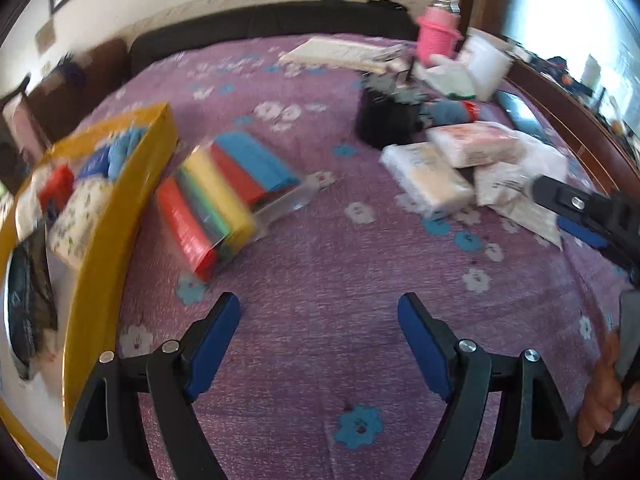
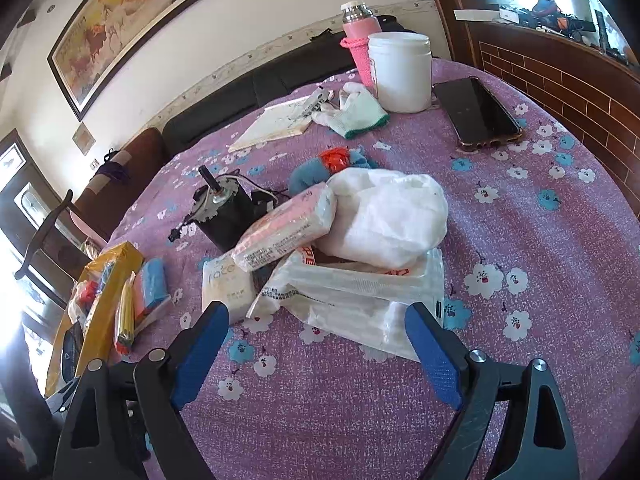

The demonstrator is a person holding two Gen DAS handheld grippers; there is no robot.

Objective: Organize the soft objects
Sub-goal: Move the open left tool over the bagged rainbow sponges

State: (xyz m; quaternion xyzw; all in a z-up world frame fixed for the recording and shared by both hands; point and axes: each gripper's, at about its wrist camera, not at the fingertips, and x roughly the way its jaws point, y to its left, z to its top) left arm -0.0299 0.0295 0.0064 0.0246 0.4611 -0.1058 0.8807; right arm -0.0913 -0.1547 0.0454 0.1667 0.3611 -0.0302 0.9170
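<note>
Covering table [image 2: 540,240]: purple floral cloth [image 1: 320,240]

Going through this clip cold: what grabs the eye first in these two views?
The bright pack of coloured sponges lies on the purple flowered tablecloth, beside the yellow box at the left. To the right, a heap of white tissue packs sits ahead of the right gripper. The left gripper is open over bare cloth.

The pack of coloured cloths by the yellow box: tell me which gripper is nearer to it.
Left. The left gripper hangs open just short of the pack of coloured cloths, which lies ahead to its left. The right gripper is open over the white packets, farther away.
</note>
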